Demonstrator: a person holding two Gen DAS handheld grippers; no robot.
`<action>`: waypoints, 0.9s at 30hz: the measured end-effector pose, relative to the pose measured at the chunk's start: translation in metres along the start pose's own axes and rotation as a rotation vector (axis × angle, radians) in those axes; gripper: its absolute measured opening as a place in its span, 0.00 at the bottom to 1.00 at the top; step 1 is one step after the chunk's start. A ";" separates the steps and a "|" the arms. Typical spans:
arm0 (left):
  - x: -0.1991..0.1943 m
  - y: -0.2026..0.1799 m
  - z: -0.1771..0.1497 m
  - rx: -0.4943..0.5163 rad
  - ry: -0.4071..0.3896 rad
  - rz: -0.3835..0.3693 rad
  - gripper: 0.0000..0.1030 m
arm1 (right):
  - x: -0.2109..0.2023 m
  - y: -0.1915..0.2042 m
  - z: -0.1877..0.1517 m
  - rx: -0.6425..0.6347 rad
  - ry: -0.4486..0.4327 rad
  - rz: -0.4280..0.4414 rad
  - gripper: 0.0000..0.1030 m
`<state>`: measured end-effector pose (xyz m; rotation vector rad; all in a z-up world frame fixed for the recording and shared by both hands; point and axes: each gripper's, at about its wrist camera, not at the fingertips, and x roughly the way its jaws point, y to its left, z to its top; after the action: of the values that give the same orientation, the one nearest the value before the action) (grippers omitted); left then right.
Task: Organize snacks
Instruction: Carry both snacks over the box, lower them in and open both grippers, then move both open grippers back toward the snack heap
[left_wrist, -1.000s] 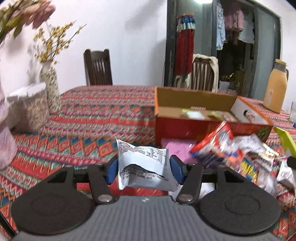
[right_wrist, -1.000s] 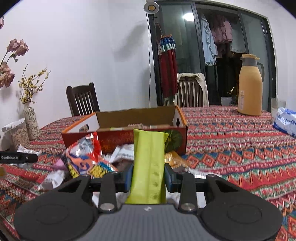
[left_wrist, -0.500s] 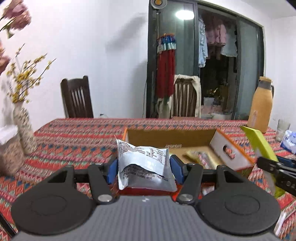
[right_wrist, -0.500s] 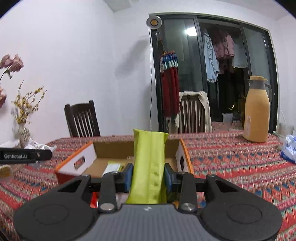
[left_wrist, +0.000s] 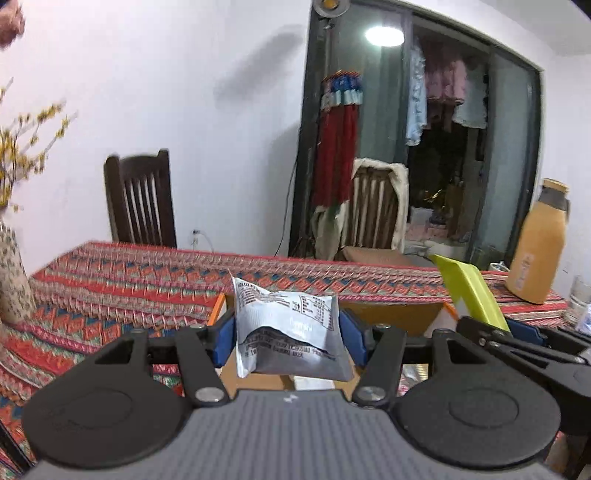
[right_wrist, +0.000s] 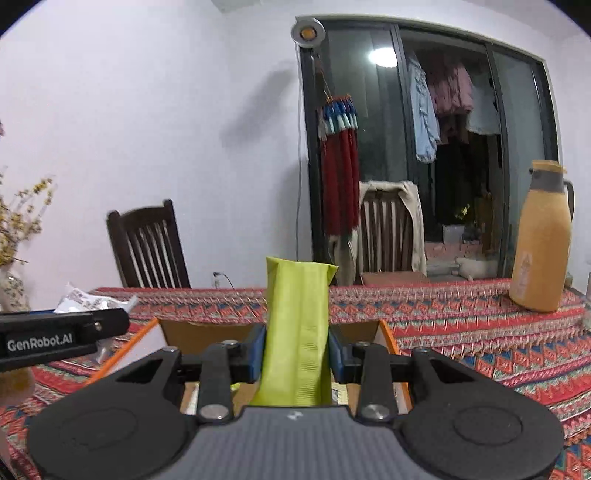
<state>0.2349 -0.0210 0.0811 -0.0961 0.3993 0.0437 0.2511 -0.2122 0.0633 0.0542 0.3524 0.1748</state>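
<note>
My left gripper is shut on a silver snack packet with black print, held upright above the near edge of the orange cardboard box. My right gripper is shut on a long lime-green snack packet that stands upright over the same box. The right gripper with its green packet also shows at the right of the left wrist view. The left gripper's finger and the silver packet show at the left of the right wrist view.
A table with a red patterned cloth carries the box. A tan thermos jug stands at the back right, a flower vase at the left. Two wooden chairs stand behind the table.
Both grippers have risen and moved forward from the snack pile to above the box, each keeping its packet. The loose snacks on the table have dropped out of view.
</note>
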 end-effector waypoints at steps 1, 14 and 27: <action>0.006 0.003 -0.002 -0.004 0.008 0.001 0.58 | 0.006 -0.001 -0.004 0.005 0.008 -0.002 0.33; 0.011 0.015 -0.017 -0.018 -0.010 -0.007 0.99 | 0.024 -0.009 -0.026 0.023 0.083 0.003 0.63; -0.011 0.017 -0.008 -0.053 -0.087 0.000 1.00 | 0.012 -0.012 -0.025 0.050 0.021 0.001 1.00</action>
<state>0.2203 -0.0053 0.0772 -0.1460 0.3116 0.0587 0.2551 -0.2218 0.0346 0.1020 0.3781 0.1674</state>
